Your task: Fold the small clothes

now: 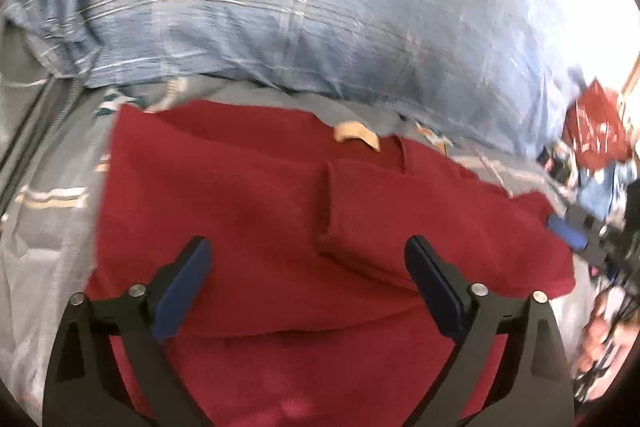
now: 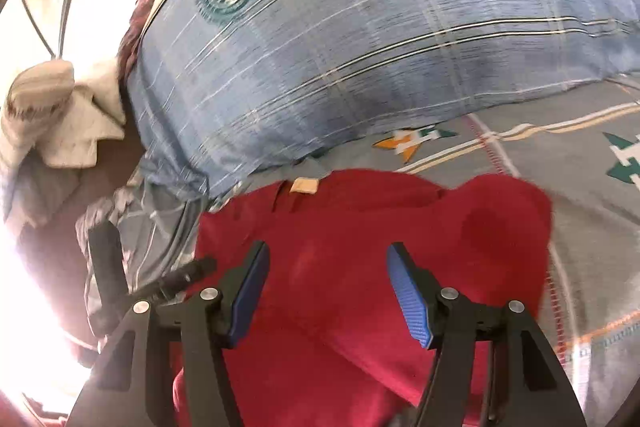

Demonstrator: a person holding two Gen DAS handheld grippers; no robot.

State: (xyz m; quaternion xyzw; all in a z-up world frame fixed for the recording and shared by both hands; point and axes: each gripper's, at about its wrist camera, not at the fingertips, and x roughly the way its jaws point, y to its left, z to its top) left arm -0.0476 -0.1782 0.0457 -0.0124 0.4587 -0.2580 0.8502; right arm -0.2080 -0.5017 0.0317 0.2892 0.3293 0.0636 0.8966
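Mid-fold: red shirt flat on bed, sleeve tucked; left tool and right tool spread, empty; next pinch hem.

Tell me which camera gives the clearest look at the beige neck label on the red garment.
The left wrist view: the beige neck label sits sharper and larger at the red garment collar. The right wrist view shows it smaller and flatter.

A bed is covered by a grey patterned sheet, with a blue plaid pillow lying along its far side. Strong white light is seen beyond the pillow, washing out the corner of each view.
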